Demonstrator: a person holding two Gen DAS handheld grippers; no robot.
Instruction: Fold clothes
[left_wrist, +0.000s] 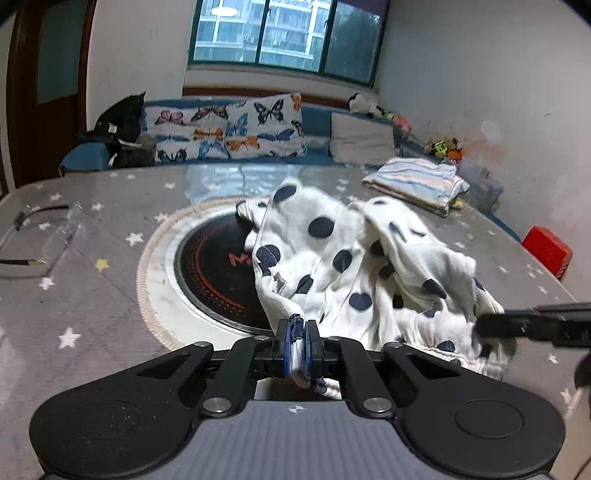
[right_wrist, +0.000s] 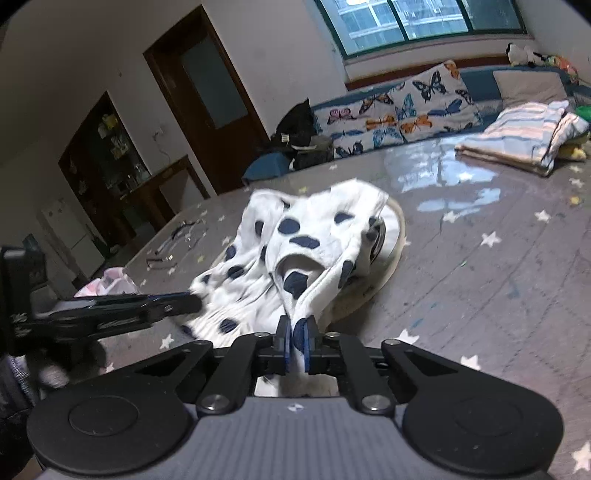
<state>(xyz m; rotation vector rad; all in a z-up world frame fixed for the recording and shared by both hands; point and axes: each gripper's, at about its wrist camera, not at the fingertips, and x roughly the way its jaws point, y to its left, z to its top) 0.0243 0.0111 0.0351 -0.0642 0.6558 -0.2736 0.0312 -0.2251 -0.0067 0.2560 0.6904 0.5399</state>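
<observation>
Between the blue pads of the left gripper a pinch of the white, navy-spotted garment is clamped tight; the right gripper bites the same cloth the same way. From both pinches the garment runs out toward twelve o'clock, rumpled and bunched, draped half over the round induction hob set in the star-patterned table. At two o'clock in the left view a folded striped stack sits well apart.

Judging by the thin bites, a quick tug could pull the cloth free, or drag it crooked over the hob's rim. Which edge each gripper holds is unclear: the folds hide the garment's outline, and motion blur softens it.
</observation>
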